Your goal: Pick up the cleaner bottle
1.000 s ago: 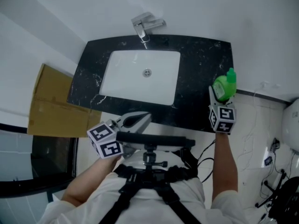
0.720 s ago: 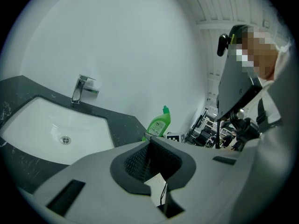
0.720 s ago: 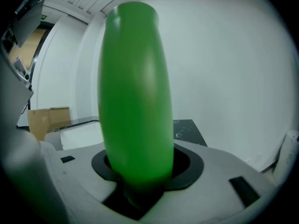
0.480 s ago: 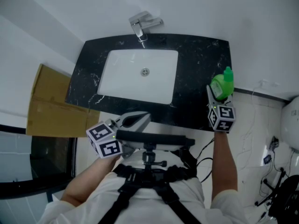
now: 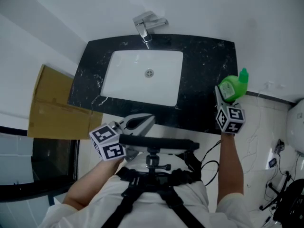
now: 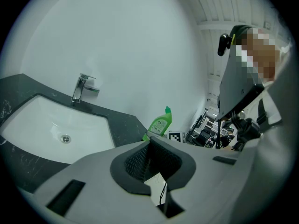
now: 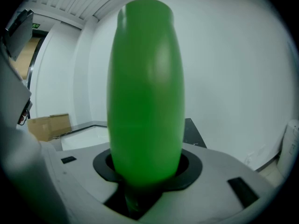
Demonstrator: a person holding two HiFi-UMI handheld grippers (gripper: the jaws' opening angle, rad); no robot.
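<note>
The green cleaner bottle (image 5: pixel 230 88) is at the right end of the black counter (image 5: pixel 204 56), its cap leaning right past the counter's edge. My right gripper (image 5: pixel 226 97) is shut on the bottle's body; its jaws have just been closing with the bottle between them. In the right gripper view the bottle (image 7: pixel 145 92) fills the middle, and the jaws of the right gripper (image 7: pixel 147 171) clasp its lower part. My left gripper (image 5: pixel 141 122) hangs close to my body in front of the counter, jaws together and empty. The left gripper view also shows the bottle (image 6: pixel 160 123), beyond the left gripper (image 6: pixel 152 160).
A white sink basin (image 5: pixel 142 77) is set in the counter, with a chrome faucet (image 5: pixel 148 25) behind it. A cardboard box (image 5: pixel 54 106) lies on the floor at left. Cables (image 5: pixel 275 156) and a white fixture (image 5: pixel 297 127) are at right.
The right gripper and the bottle have shifted slightly right, and the bottle's cap now leans further right. The left gripper has not moved.
</note>
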